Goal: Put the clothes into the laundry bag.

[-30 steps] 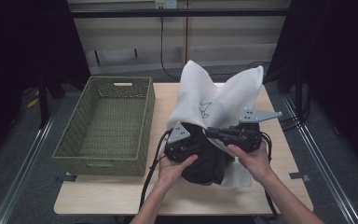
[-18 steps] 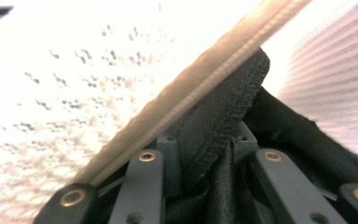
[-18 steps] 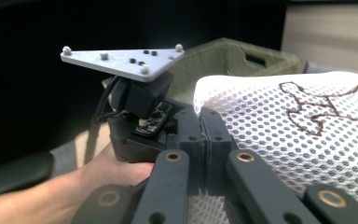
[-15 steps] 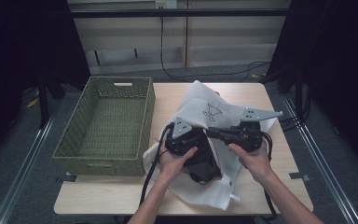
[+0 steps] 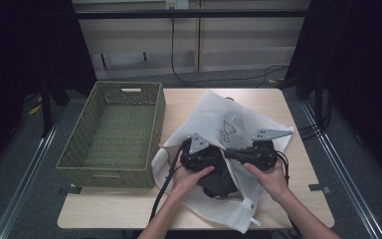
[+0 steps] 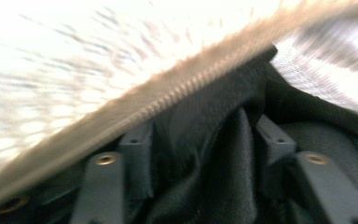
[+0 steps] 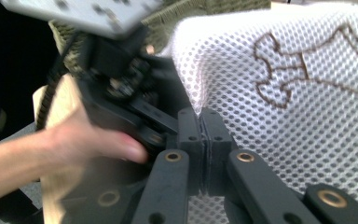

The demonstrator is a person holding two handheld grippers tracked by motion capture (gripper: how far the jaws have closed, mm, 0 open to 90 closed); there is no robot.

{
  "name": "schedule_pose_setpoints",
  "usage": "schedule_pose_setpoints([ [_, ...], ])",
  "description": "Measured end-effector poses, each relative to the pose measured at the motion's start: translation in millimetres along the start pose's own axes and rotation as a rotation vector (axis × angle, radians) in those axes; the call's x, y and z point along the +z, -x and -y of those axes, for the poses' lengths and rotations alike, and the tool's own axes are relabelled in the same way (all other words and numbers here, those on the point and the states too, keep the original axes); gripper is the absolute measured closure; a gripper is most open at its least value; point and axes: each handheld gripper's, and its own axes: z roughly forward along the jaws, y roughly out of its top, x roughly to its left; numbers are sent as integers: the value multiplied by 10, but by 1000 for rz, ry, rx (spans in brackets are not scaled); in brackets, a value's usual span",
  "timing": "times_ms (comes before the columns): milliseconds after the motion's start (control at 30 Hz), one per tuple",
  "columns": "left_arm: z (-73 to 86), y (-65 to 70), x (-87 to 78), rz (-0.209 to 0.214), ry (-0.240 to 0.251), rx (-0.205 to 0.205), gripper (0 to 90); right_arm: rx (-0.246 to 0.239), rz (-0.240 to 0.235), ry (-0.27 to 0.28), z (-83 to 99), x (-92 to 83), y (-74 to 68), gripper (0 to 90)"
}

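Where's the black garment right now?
High view: the black garment sits at the mesh bag's mouth, between both hands, right of the basket.

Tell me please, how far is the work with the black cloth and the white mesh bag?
Partly done, it seems: much of the black cloth already lies inside the white mesh bag, which lies on the table. In hand: the right gripper pinches the bag's edge, while the left gripper, jaws just opening, has the cloth between them at the zipper. Left: probably tucking in the rest and zipping. The green basket holds nothing.
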Motion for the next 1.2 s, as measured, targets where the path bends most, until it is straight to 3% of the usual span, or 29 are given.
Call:
schedule_pose_setpoints([
  [67,-22,11,-70,10,7,12,388,6,5,-14,42,22,25,887],
  [167,-55,32,-167,-9,9,30,311,10,5,-23,74,41,46,887],
  [267,-91,41,-349,0,17,31,273,7,6,-21,73,33,53,887],
  [400,-92,73,-498,29,32,63,234,4,14,-24,74,35,56,887],
  [433,-92,73,-498,29,32,63,225,3,16,-24,75,35,58,887],
  [467,-89,89,-599,23,33,51,220,1,17,-26,77,36,62,887],
  [533,-73,77,-650,88,61,21,188,1,22,-29,82,41,67,886],
  [667,-34,159,-724,131,42,26,129,-2,25,-32,87,46,75,886],
  [900,-7,317,-721,175,36,55,78,-4,31,-37,94,53,86,884],
  [967,43,372,-607,192,-27,82,71,-4,31,-37,93,53,87,884],
  [1033,107,382,-496,144,-79,129,67,-3,32,-39,94,55,88,884],
  [1100,139,382,-446,135,-86,138,63,0,34,-40,94,54,85,884],
  [1167,188,356,-373,153,-102,130,56,-2,33,-38,91,53,78,884],
  [1200,216,348,-320,145,-129,149,56,-4,32,-38,90,58,75,884],
])
